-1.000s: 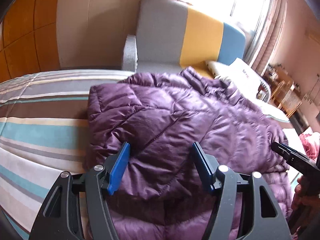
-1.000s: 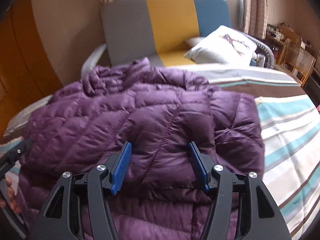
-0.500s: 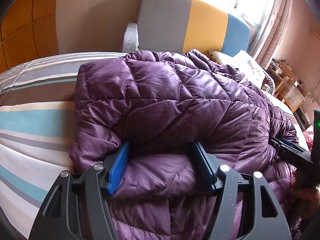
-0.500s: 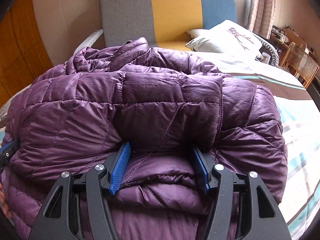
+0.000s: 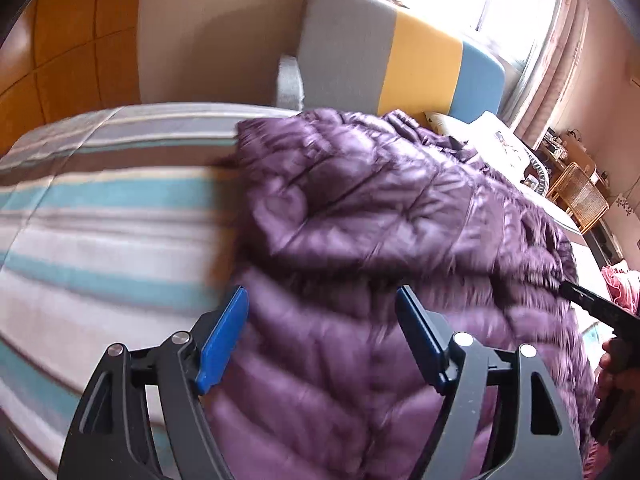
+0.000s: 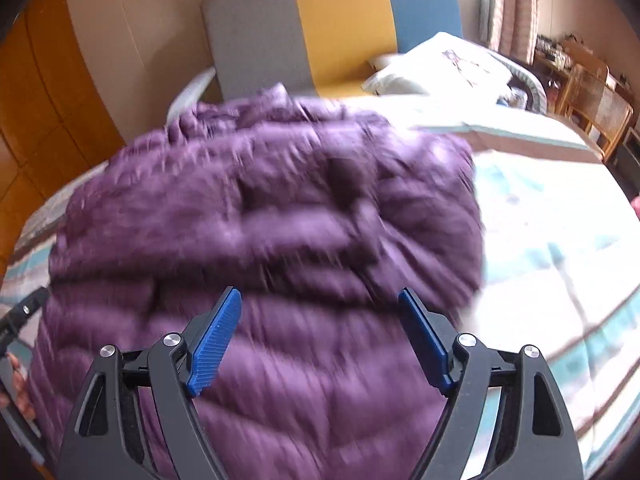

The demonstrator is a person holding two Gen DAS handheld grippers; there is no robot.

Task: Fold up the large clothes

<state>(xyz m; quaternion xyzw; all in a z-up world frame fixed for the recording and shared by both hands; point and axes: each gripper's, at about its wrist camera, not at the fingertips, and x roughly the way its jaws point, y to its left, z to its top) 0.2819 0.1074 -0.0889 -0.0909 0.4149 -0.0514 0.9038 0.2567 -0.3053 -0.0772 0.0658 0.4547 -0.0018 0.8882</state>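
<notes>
Both tongs, left [image 5: 320, 340] and right [image 6: 318, 338], gape wide and grip nothing above the purple down jacket [image 5: 400, 216] heaped on the striped bed [image 5: 104, 216], so its puffy, slippery fold may spring open unpinned.

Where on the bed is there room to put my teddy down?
Two bare patches of striped blanket: one left of the purple puffy jacket, seen from the left wrist, and one right of it, running toward the white pillow, seen from the right wrist. The middle is crowded: the jacket fills it, with the left gripper and right gripper open above it.
</notes>
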